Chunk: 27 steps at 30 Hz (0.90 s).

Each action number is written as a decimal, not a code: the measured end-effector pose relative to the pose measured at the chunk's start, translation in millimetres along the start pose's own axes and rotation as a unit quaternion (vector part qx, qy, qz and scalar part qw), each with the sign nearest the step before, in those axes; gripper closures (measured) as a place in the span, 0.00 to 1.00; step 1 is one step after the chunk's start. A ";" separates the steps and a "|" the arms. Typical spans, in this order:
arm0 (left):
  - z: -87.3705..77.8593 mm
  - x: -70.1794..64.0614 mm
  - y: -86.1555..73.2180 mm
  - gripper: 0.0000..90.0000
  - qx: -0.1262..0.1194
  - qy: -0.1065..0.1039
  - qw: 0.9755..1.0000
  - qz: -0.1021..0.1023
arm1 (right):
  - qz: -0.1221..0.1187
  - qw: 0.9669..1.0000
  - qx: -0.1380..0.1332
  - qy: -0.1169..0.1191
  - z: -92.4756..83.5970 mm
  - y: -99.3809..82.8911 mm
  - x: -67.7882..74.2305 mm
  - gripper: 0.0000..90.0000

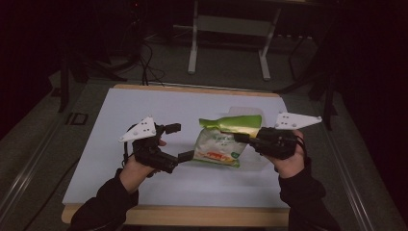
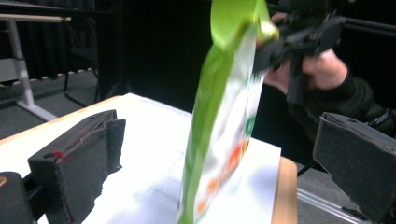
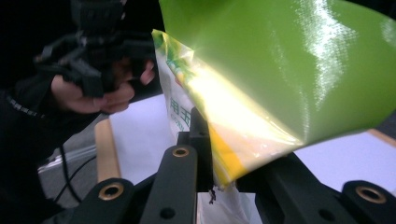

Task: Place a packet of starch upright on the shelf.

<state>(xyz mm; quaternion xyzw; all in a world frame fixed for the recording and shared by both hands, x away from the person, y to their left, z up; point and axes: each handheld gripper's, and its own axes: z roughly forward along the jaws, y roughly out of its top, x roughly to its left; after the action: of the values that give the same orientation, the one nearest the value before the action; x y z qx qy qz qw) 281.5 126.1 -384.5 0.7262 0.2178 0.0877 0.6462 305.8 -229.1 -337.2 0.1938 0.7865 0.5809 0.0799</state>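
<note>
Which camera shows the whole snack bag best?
The high view: the snack bag shows whole, held above the table by the right gripper. The left gripper view shows it edge-on; the right gripper view shows just its pinched green top.

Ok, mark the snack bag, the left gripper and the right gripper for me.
snack bag [image 1: 219, 148]: high view, on its printed white front.
left gripper [image 1: 179, 142]: high view, midway between its open jaws.
right gripper [image 1: 242, 137]: high view, at the jaw tips clamped on the bag's edge.
</note>
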 end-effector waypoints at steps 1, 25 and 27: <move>0.0 0.0 0.0 0.02 0.000 0.000 1.000 0.000 | 0.000 1.000 0.000 0.000 0.0 0.0 0.0 0.91; -39.2 23.7 -70.7 0.02 0.011 0.047 0.998 -0.026 | -0.005 0.993 -0.043 -0.108 -52.2 30.7 -61.9 0.91; -41.2 24.7 -76.7 0.02 0.015 0.051 0.998 -0.029 | 0.000 0.993 -0.043 -0.110 -53.2 28.4 -65.8 0.91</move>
<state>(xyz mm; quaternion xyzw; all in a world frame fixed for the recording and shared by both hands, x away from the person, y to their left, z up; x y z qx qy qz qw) 271.1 179.2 -457.1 0.7240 0.2724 0.1027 0.6254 353.1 -295.1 -300.4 0.2529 0.7475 0.5890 0.1740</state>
